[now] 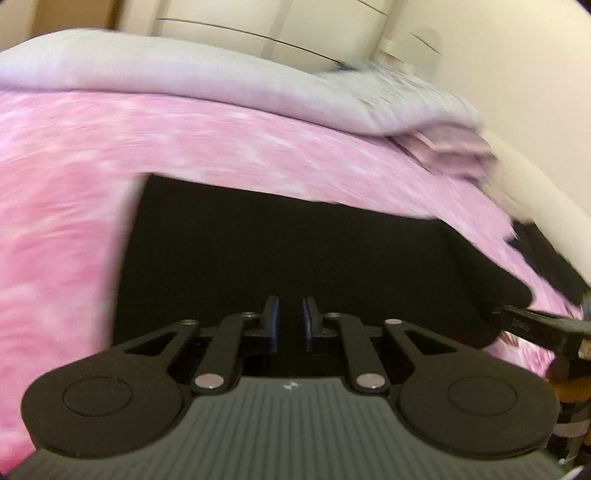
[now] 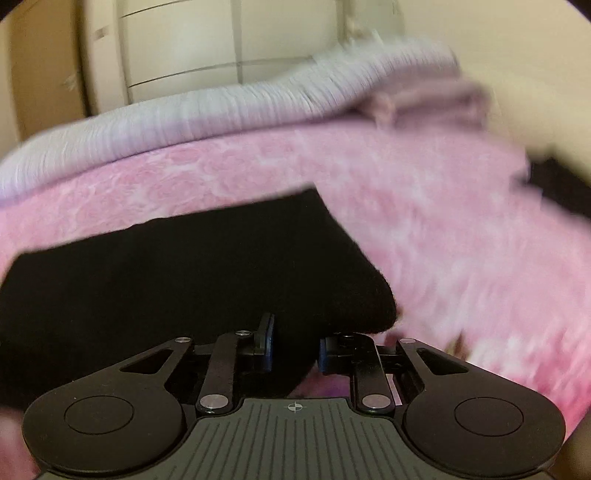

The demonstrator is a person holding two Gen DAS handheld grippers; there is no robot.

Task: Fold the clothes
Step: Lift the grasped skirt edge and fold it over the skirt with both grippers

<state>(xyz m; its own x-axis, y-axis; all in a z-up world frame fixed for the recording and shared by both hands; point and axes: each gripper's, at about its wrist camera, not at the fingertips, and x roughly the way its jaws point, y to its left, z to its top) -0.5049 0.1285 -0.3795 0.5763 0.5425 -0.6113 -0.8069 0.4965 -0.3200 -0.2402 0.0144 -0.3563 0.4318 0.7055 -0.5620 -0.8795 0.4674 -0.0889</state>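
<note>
Black cloth, a folded garment, is laid flat on a pink patterned bedspread, with a pale lilac blanket bunched along the far side of the bed and cream cupboard doors seen behind it. Both views are smeared by motion.

In the left wrist view the left gripper is held low over the near part of the garment, its blue-padded fingers drawn close with only a narrow slit left between them. Whether cloth is pinched in that slit cannot be told, since black lies against black.

In the right wrist view the right gripper is placed at the garment's near right corner. Its jaws are set somewhat wider apart, and dark cloth is seen in the gap between them; whether the pads press on it cannot be told. A bar of the right gripper is seen at the right edge of the left view.
</note>
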